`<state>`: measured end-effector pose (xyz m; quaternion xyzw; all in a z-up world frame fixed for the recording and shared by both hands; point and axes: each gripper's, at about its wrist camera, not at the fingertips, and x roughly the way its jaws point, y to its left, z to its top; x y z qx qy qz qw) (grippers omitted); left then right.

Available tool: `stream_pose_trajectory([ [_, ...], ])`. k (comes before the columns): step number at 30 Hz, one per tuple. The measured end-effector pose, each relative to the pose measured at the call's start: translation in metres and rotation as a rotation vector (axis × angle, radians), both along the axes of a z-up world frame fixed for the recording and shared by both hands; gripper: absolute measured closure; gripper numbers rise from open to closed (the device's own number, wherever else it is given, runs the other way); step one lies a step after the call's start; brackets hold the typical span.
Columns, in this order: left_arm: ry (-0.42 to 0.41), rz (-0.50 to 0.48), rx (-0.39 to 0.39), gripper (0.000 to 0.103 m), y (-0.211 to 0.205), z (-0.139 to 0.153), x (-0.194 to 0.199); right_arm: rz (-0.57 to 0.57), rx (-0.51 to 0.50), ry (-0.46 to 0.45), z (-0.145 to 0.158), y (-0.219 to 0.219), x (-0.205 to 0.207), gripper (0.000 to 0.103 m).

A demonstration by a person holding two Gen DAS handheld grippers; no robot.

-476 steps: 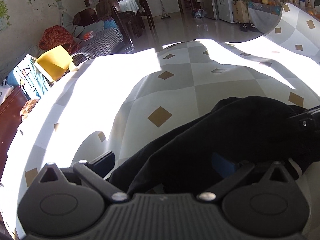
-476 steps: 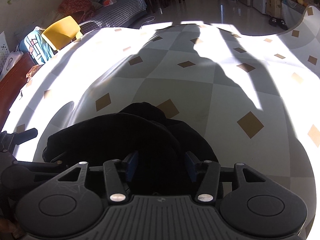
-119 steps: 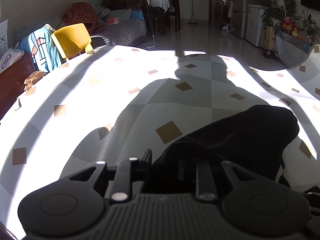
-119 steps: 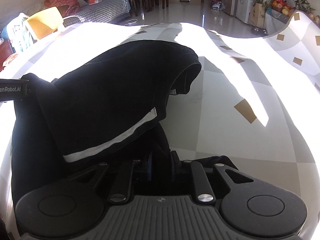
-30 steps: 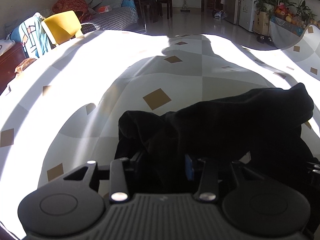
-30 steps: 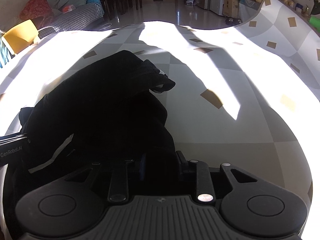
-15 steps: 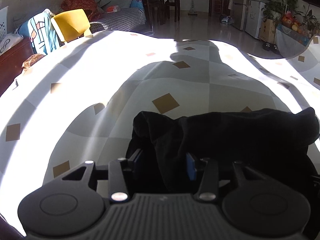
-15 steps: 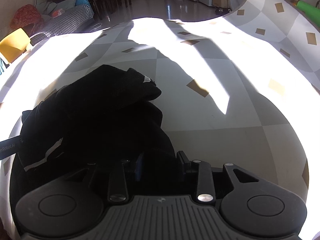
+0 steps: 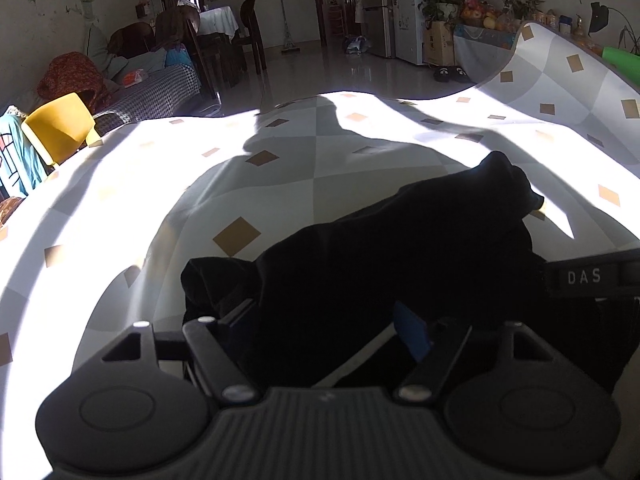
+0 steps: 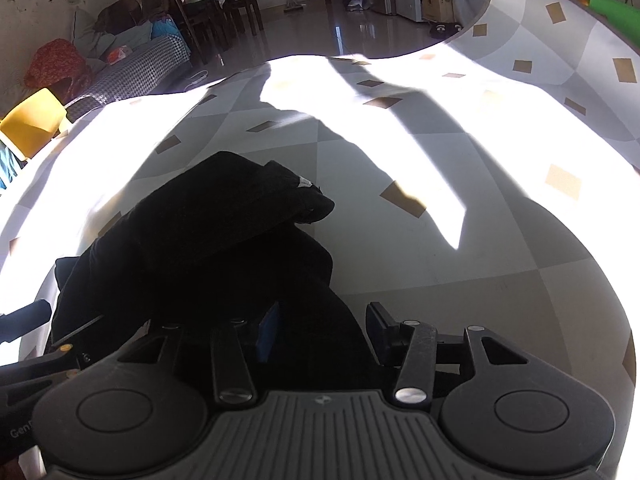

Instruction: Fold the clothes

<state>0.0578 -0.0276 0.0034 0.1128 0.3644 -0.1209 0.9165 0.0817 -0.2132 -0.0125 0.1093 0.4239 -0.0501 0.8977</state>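
At 6 o'clock in the left wrist view, the left gripper (image 9: 324, 320) stands spread and its jaws are opening, with the black garment (image 9: 400, 256) lying between them but no longer pinched. In the right wrist view the right gripper (image 10: 322, 328) at 6 o'clock is likewise parted and opening, with dark cloth between its blue pads (image 10: 269, 330), not visibly pressed. The garment sits bunched on the checked tablecloth (image 9: 280, 184), doubled over itself, its upper layer reaching toward 1 o'clock in the left view and 11 o'clock in the right. A fold looks laid down and is being let go; the bundle is still lumpy, so I judge smoothing or another fold remains. Farther off, at 10 o'clock, stands a yellow chair (image 9: 60, 124).
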Motion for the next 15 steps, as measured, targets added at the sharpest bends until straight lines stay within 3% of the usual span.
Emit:
stream_pose_trajectory([
  [7,0.013,-0.094,0.041,0.02,-0.013,-0.013,-0.007,0.003,0.007,0.007,-0.006,0.004,0.005,0.051],
  [12,0.012,-0.065,0.087,0.021,-0.017,-0.025,-0.001,0.003,0.012,0.012,-0.011,0.006,0.008,0.049],
  [15,0.031,-0.022,0.086,0.028,-0.012,-0.028,0.004,-0.001,0.02,0.015,-0.014,0.005,0.009,0.048],
])
